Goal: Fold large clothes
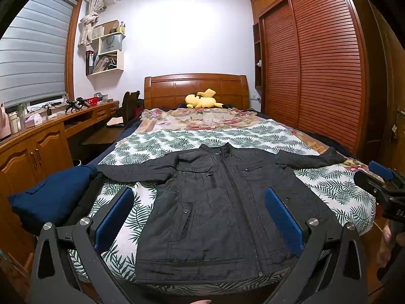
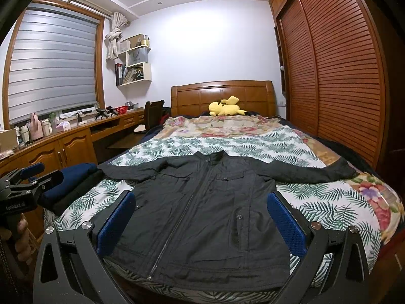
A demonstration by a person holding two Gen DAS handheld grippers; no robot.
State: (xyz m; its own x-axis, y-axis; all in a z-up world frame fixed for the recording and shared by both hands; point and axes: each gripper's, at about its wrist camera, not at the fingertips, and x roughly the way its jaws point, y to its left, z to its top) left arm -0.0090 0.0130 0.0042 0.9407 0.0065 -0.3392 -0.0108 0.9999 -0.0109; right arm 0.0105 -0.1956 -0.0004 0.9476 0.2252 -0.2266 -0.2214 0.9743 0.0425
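Bedroom: pale walls, bed (image 1: 253,131) central, headboard (image 1: 196,88) behind. Left of bed: desk (image 1: 83,117), blinds (image 1: 33,50), shelves (image 1: 108,48). Right of bed: louvred wardrobe (image 1: 316,63).

we see the dark zip-front jacket (image 1: 215,207) lying flat on the leaf-patterned bedspread (image 1: 162,141), sleeves out sideways. folded navy clothes (image 1: 50,197) sit left of it, the yellow plush toy (image 1: 202,99) behind, by the wooden headboard (image 1: 195,86).

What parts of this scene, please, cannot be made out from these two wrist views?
- Jacket hem: in the left wrist view, crossed by the left gripper frame.
- Folded navy item: type unclear; the other gripper partly covers it in the right wrist view.
- Desk clutter: too small.
- Right gripper: open, holding nothing.
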